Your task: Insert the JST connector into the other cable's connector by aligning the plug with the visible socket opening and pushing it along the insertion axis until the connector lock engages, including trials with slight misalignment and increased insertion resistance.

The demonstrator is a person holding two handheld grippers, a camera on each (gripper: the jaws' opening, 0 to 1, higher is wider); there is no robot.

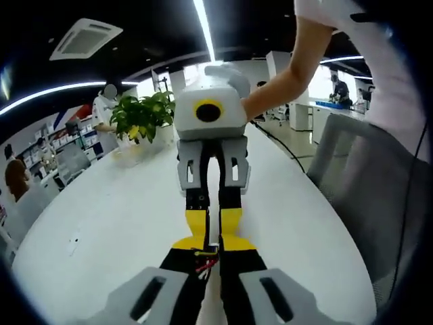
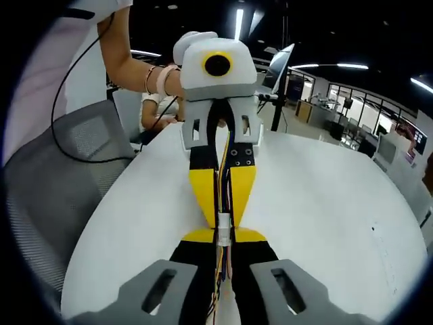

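Right gripper view: both grippers' jaws pinch the white connectors (image 2: 224,229) tip-to-tip.

Tongs (image 2: 224,238): black jaws, yellow tips, grey housing; person's pale short sleeve (image 1: 338,17).

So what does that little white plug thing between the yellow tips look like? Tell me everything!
The white connector is a small, blocky piece that looks like plastic, upright in the right gripper view. It sits where the two grippers' yellow fingers meet tip to tip above the white table. Thin coloured wires run from it up between the far fingers and down between the near ones. Whether its two halves are fully locked together cannot be told.
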